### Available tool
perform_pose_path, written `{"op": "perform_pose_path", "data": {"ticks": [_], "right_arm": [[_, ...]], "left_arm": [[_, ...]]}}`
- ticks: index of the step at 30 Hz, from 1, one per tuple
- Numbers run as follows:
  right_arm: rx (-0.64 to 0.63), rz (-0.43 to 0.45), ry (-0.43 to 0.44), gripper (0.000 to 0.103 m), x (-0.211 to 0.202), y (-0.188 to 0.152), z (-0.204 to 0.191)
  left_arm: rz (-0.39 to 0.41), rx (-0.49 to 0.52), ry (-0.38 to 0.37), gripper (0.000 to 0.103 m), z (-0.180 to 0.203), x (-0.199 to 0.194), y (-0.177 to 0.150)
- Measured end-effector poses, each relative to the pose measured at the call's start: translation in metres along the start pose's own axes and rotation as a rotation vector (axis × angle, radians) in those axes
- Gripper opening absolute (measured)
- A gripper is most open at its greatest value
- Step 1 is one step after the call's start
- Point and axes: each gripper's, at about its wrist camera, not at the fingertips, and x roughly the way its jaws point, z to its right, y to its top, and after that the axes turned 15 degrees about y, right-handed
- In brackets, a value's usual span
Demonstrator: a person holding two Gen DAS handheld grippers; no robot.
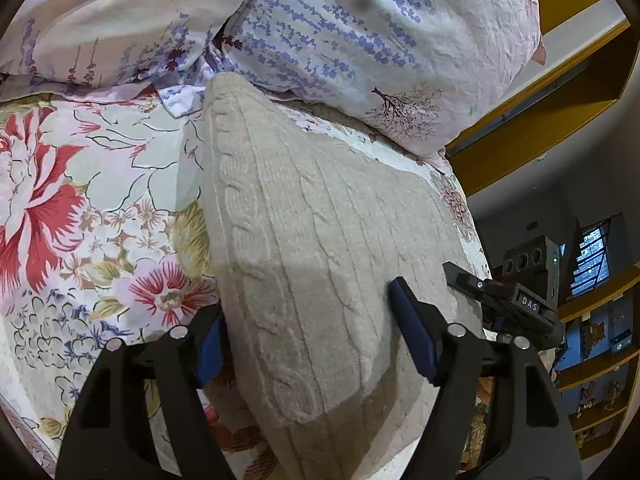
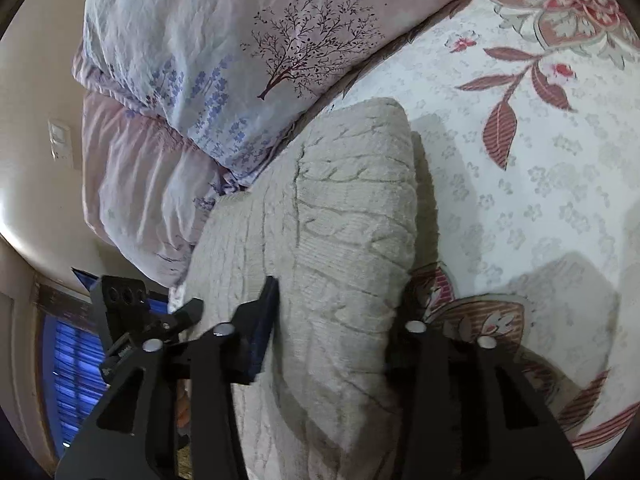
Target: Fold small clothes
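The cream cable-knit sweater (image 1: 320, 248) lies folded on the floral bed (image 1: 100, 200), its long axis running away from me toward the pillows (image 1: 360, 40). My left tool (image 1: 316, 344) straddles its near end, half-wide. My right tool (image 2: 340, 332) grips a raised fold; only its view shows the wall switch (image 2: 60, 140).

A cream cable-knit sweater (image 1: 320, 248) lies folded on the floral bedspread (image 1: 80, 208), its far end by the lavender-print pillow (image 1: 380, 48). The left gripper (image 1: 316, 332) straddles its near edge, blue-padded jaws apart, with the other gripper (image 1: 508, 300) just beside the right edge.
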Motion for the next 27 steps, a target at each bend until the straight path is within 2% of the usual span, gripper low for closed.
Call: {"op": "perform_pose_path", "data": {"ticks": [3,5,8,14,20,24,26,27], "right_arm": [[0.007,0.024,0.017,0.033,-0.003,-0.003,-0.002],[-0.001,0.037,0.022,0.032,-0.005,-0.004,-0.007],[-0.020,0.065,0.056,0.030,-0.008,-0.009,-0.021],[-0.099,0.044,0.087,0.029,0.016,-0.026,-0.058],[-0.230,-0.006,0.084,0.028,0.070,-0.044,-0.094],[-0.298,-0.080,0.013,0.028,0.125,-0.055,-0.106],[-0.290,-0.090,-0.070,0.030,0.145,-0.057,-0.102],[-0.275,-0.086,-0.099,0.034,0.150,-0.056,-0.099]], "left_arm": [[0.017,0.008,0.003,0.056,0.001,-0.005,-0.001],[0.031,0.008,-0.010,0.044,-0.001,-0.011,-0.001],[0.035,0.001,-0.056,0.038,-0.007,-0.022,-0.001],[0.077,0.012,-0.064,0.038,-0.027,-0.060,-0.004],[0.143,-0.006,0.001,0.038,-0.080,-0.112,-0.008],[0.149,-0.053,0.088,0.040,-0.125,-0.123,-0.009],[0.114,-0.095,0.134,0.045,-0.144,-0.108,-0.010],[0.102,-0.118,0.129,0.047,-0.151,-0.101,-0.011]]}}
